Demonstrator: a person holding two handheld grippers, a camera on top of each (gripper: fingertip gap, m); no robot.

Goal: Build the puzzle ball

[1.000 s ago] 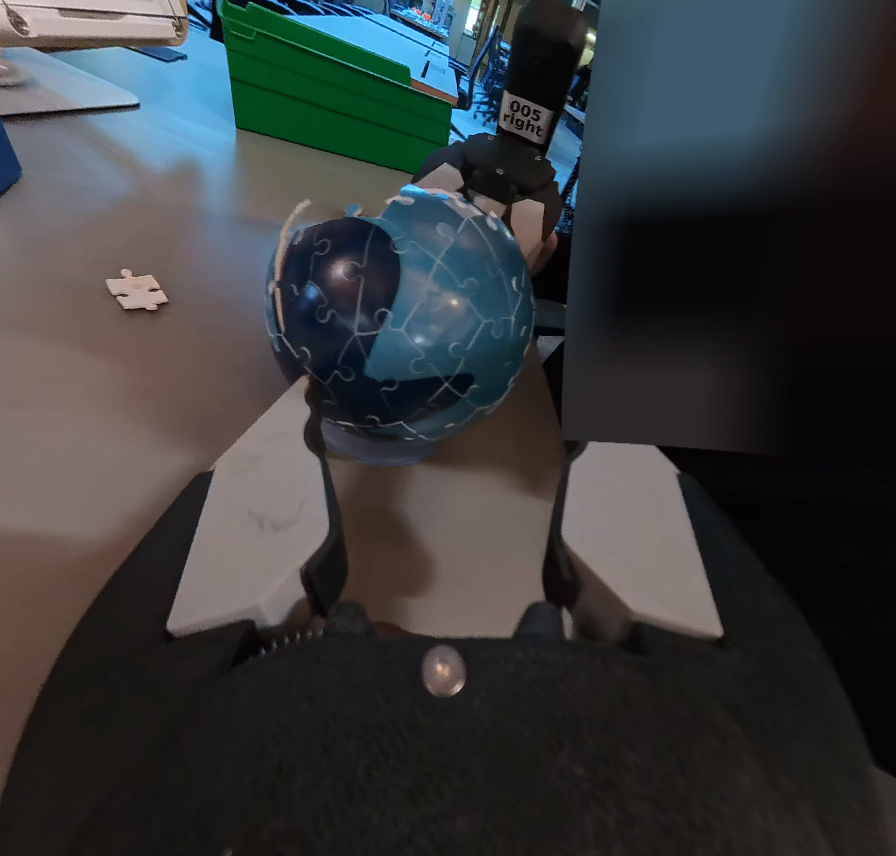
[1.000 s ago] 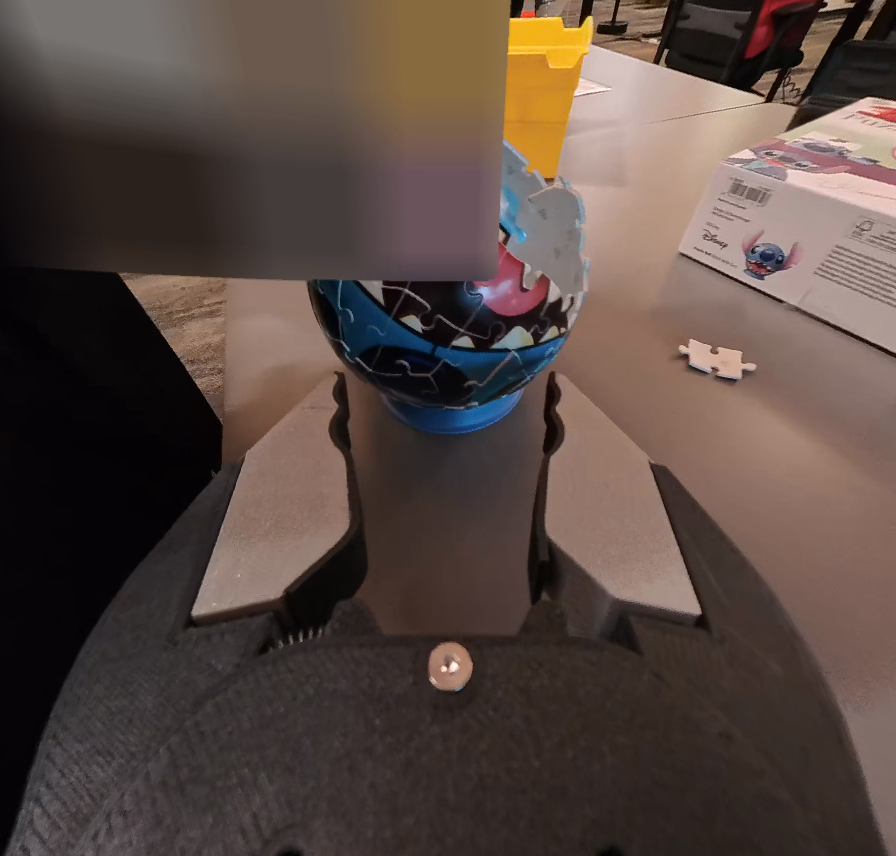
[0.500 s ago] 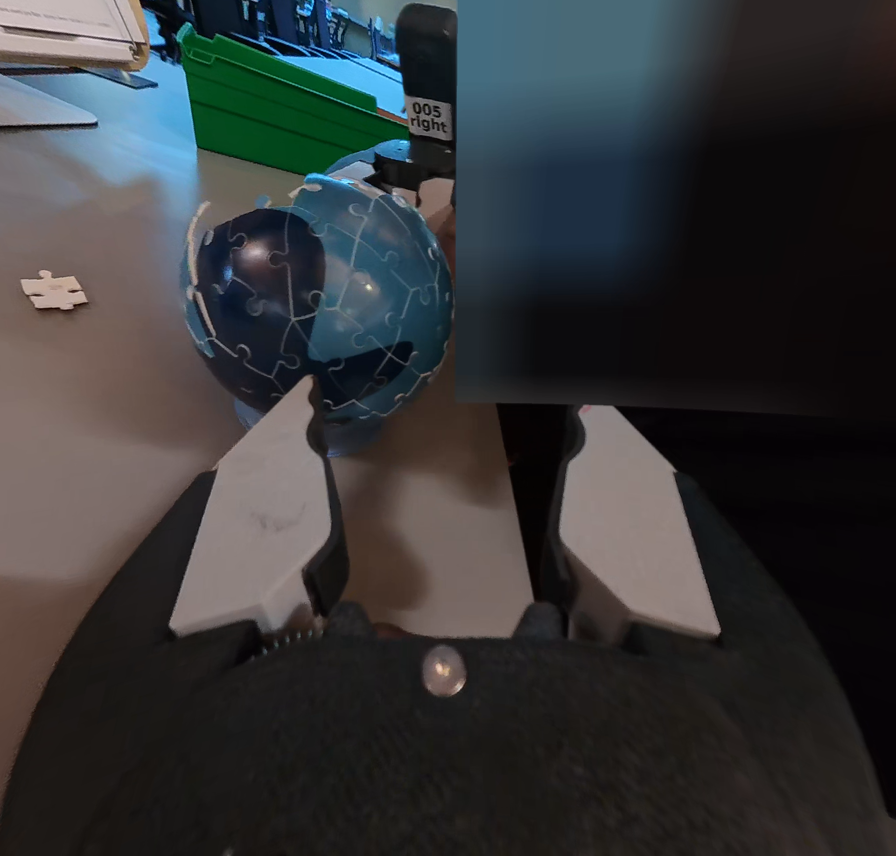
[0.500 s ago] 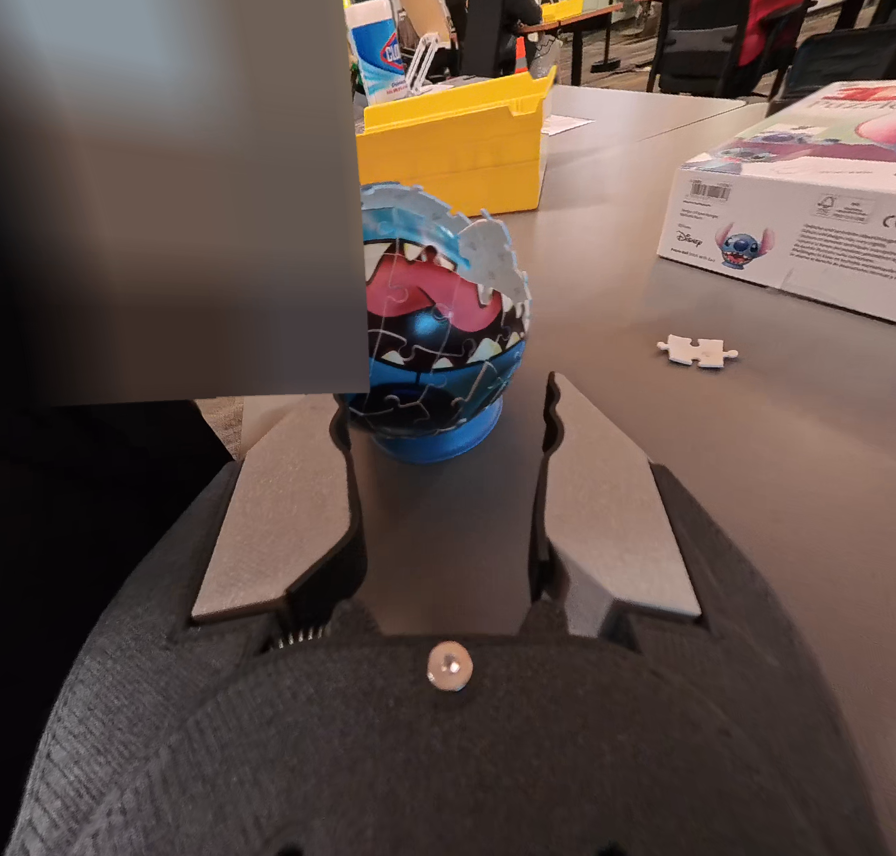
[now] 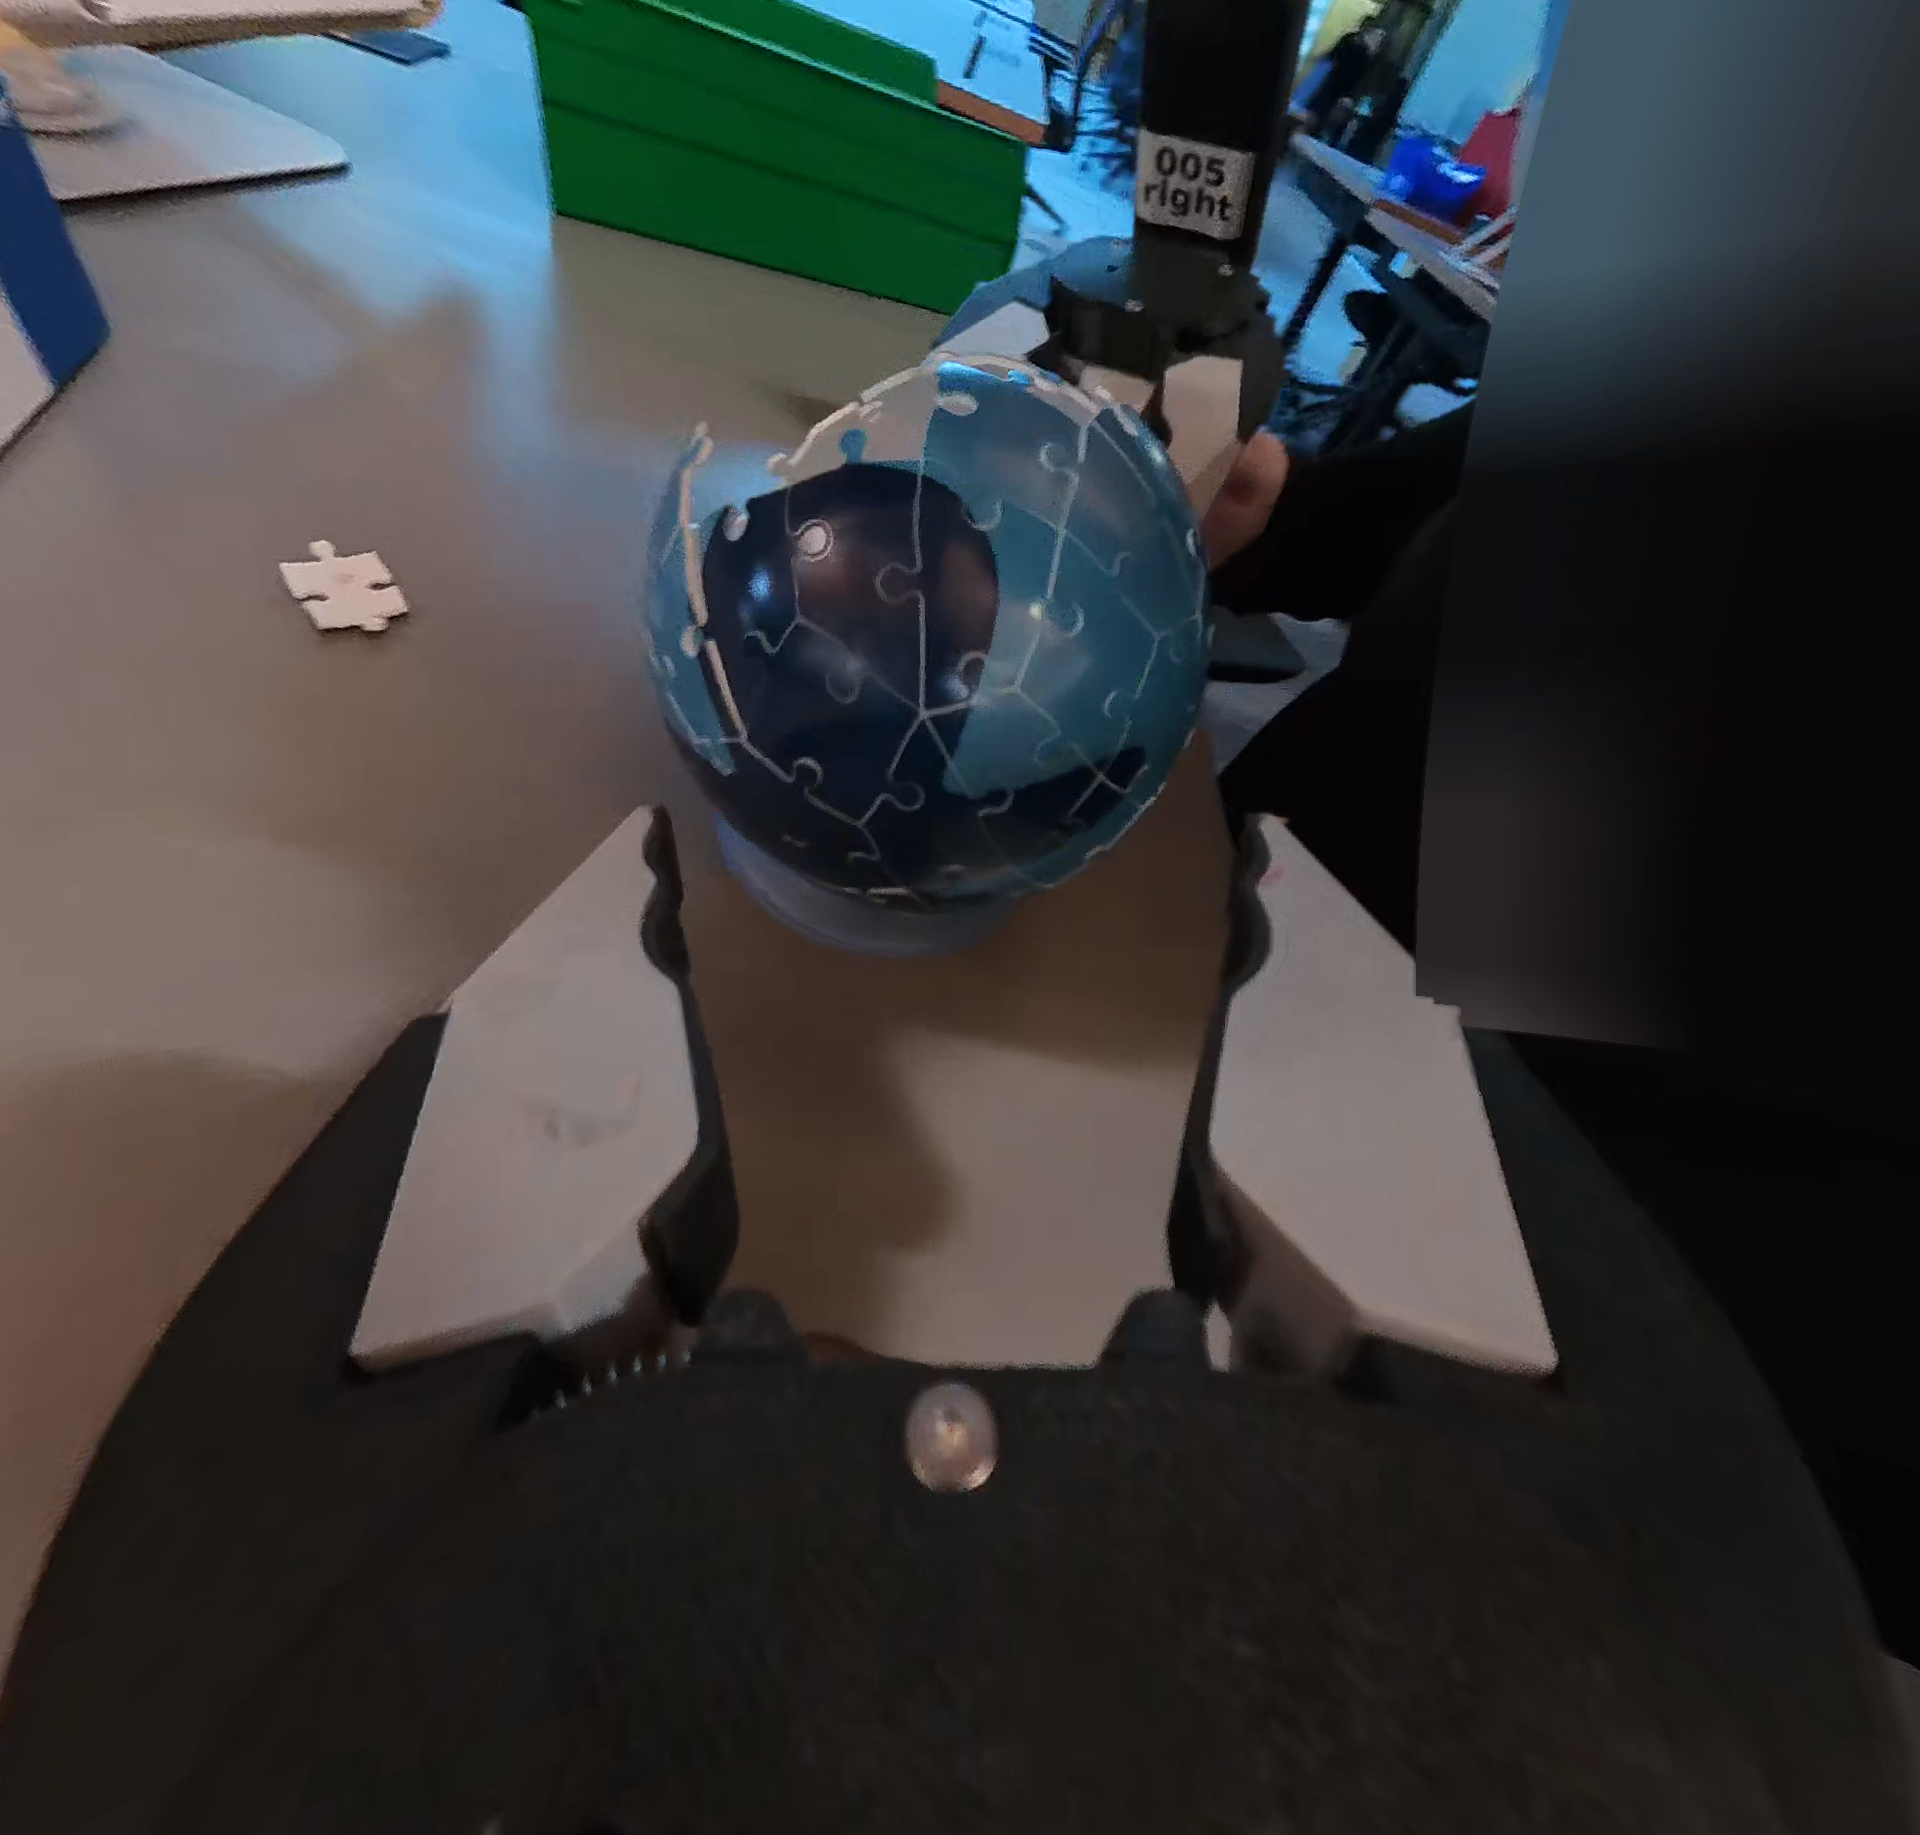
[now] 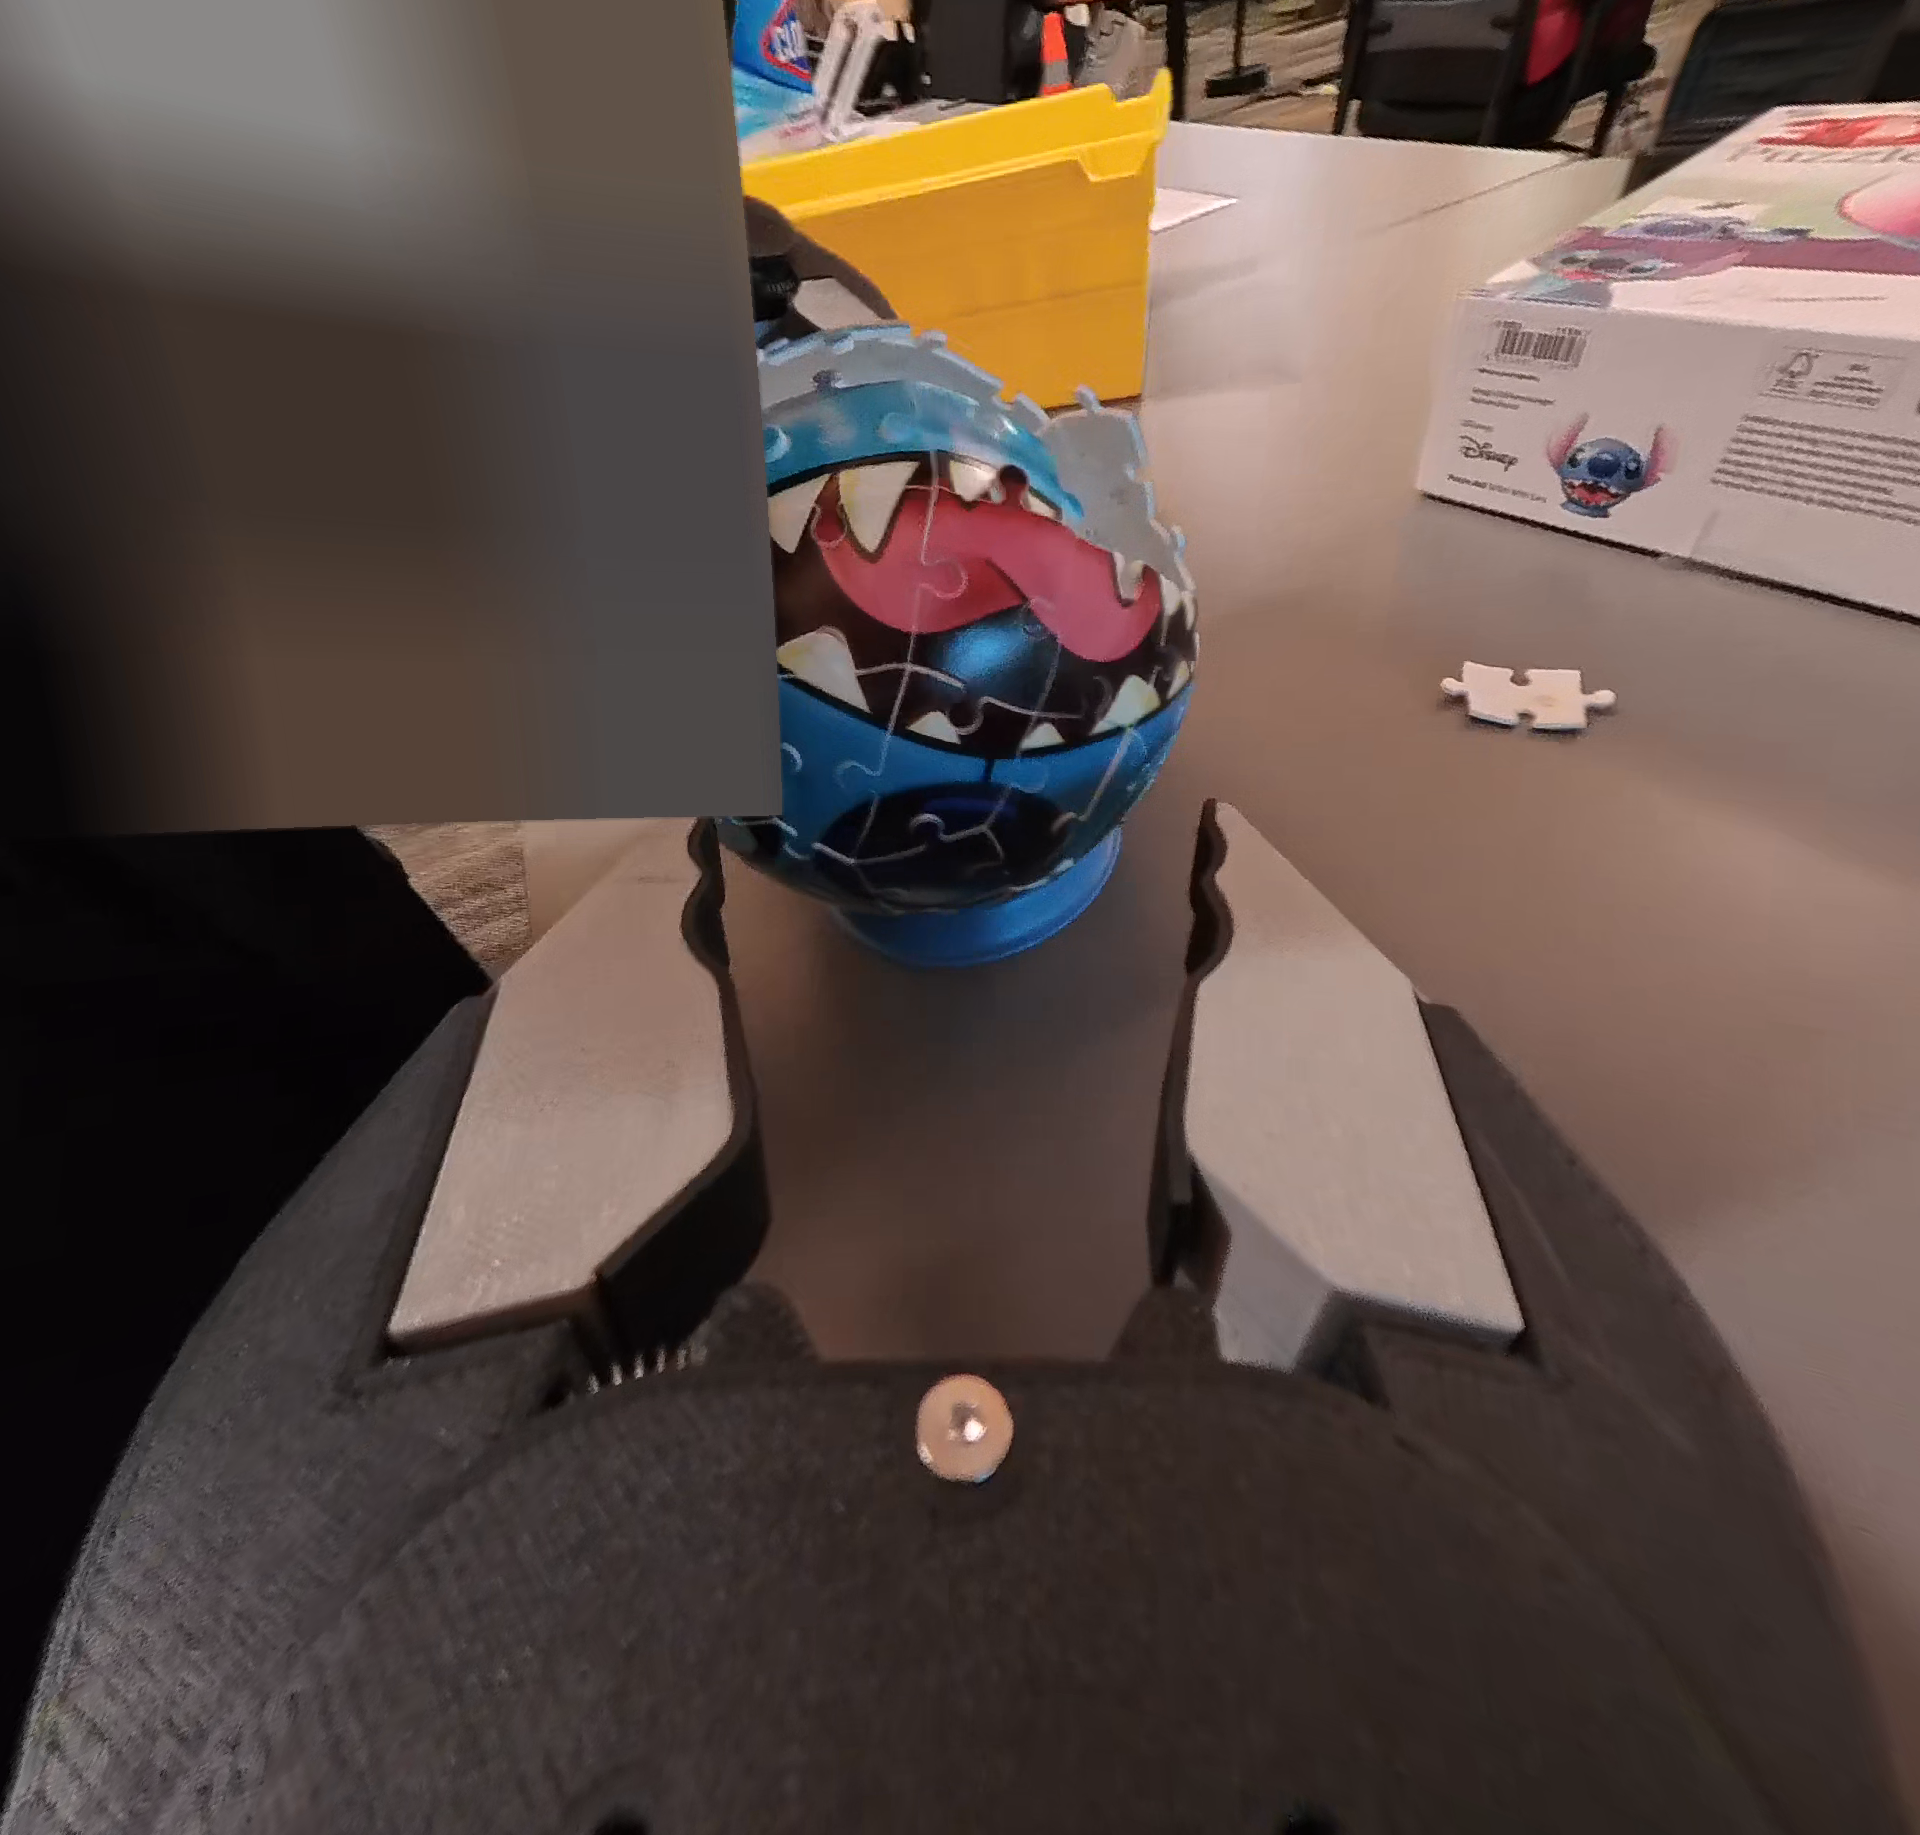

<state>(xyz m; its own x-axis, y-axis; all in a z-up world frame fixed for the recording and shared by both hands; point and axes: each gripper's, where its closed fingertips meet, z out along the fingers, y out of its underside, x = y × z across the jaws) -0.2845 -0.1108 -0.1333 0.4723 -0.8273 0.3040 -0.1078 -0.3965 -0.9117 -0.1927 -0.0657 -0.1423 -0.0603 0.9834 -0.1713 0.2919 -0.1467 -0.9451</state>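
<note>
The puzzle ball (image 5: 925, 642) at the centre of the left wrist view looks like glossy plastic, its curved pieces catching bright highlights; its blue stand (image 6: 977, 928) is smooth and shiny too. The loose puzzle piece (image 6: 1527, 696) at the right of the right wrist view shows a matt white face. The table (image 6: 1558, 954) is smooth with a dull sheen. The left gripper (image 5: 951, 850) and right gripper (image 6: 951, 850) have a rough, grainy black plastic body, with flat matt pale finger faces and a shiny metal screw. The yellow bin (image 6: 997, 227) and green bin (image 5: 769, 133) look like smooth plastic. The box (image 6: 1683, 403) at upper right is printed cardboard.
</note>
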